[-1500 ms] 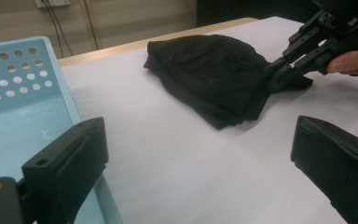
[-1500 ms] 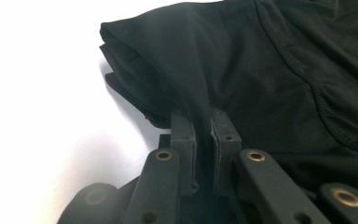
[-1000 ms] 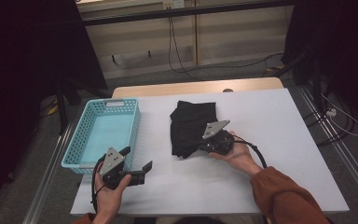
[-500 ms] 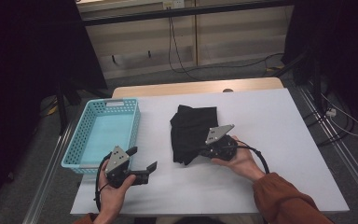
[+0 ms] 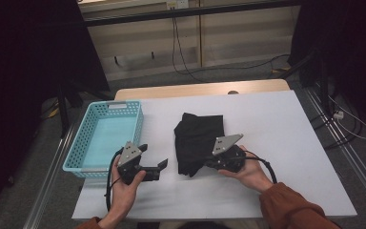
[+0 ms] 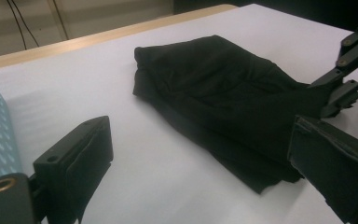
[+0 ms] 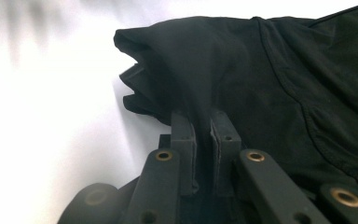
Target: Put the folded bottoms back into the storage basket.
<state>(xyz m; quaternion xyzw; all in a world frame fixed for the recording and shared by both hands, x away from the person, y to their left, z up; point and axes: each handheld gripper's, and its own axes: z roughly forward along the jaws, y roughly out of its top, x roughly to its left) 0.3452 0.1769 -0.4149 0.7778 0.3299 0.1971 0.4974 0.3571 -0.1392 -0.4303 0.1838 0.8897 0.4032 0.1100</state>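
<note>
My right gripper (image 5: 208, 163): jaws pinched together on a fold of the black cloth (image 5: 198, 141); in the right gripper view the two pads (image 7: 184, 135) stand almost touching, with a ridge of fabric drawn up between them.
My left gripper (image 5: 153, 158): jaws wide apart, nothing between them; it sits low over the bare table (image 5: 286, 124), pointing toward the cloth, and its far jaw overlaps the cloth's near edge in the left gripper view, though I cannot tell whether it touches.
Black cloth: a folded, rumpled bundle lying on the white table near the middle, to the right of the basket (image 5: 81, 145); the corner nearest me is the part I have pinched, and it lifts a little off the surface.
Cloth from my left side: in the left gripper view the bundle (image 6: 223, 98) lies across the table ahead of my open jaws, with my other gripper's linkage (image 6: 352, 70) at its right edge.
Basket: light blue, with lattice walls, at the table's left edge, just beside my left hand (image 5: 124, 188).
My right hand (image 5: 249, 172): wrapped around the gripper's body on the table, rust-coloured sleeve (image 5: 290, 210) behind it.
</note>
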